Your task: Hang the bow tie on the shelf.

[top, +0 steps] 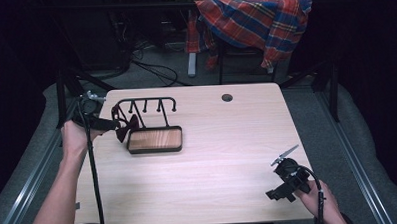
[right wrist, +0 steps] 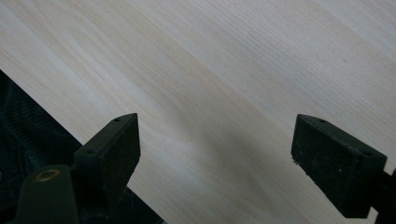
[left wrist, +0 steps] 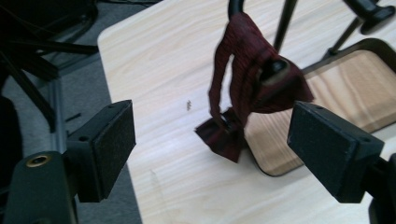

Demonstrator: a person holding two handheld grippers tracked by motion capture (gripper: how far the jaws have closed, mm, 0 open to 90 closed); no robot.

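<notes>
A dark red bow tie (top: 126, 126) hangs by its strap from the leftmost hook of a black rack (top: 145, 105). The rack stands on a wooden tray base (top: 155, 139) at the table's left rear. My left gripper (top: 113, 126) sits just left of the bow tie, held by a hand. In the left gripper view the bow tie (left wrist: 252, 86) droops from the hook a short way ahead of the left gripper (left wrist: 212, 149), whose jaws stand wide apart and hold nothing. My right gripper (top: 279, 191) rests near the front right corner. Its jaws are open over bare wood, as the right gripper (right wrist: 215, 158) shows in its own view.
The light wooden table (top: 223, 156) has a round cable hole (top: 227, 97) near its back edge. A plaid shirt (top: 255, 17) is draped over a chair behind the table. Cables lie on the grey floor (top: 155, 71). Metal frame rails (top: 36, 172) run along both sides.
</notes>
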